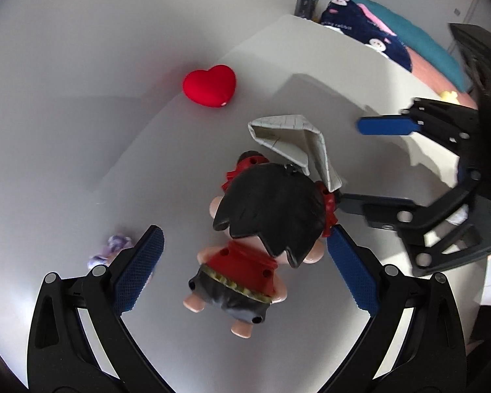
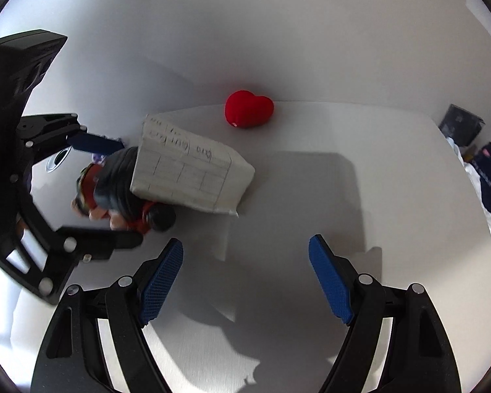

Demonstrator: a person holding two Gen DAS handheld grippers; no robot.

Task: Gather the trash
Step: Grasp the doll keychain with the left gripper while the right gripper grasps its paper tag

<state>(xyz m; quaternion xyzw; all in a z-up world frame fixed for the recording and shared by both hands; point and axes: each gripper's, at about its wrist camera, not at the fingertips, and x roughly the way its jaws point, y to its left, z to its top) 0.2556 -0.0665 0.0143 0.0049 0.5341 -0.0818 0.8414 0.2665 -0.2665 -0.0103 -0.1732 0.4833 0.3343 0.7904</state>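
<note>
Your left gripper [image 1: 245,258] hovers, jaws wide, around a toy figure [image 1: 255,229] on the white bench [image 1: 81,131]. The folded paper [image 1: 298,137] (likely the trash) leans at twelve o'clock. Right gripper [image 2: 245,275]: wide, empty. Reach past the toy.

You are working in a home, most likely a bedroom. Indicators: a bed [image 1: 422,55] beside the white desk [image 1: 311,65], made up with teal and pink bedding; a navy cartoon-rabbit blanket [image 1: 360,23] lying on that bed; a red heart-shaped cushion [image 1: 210,85] on the desk against the plain white wall [image 1: 114,32]; a toy figurine [image 1: 262,229] lying on the desk surface
</note>
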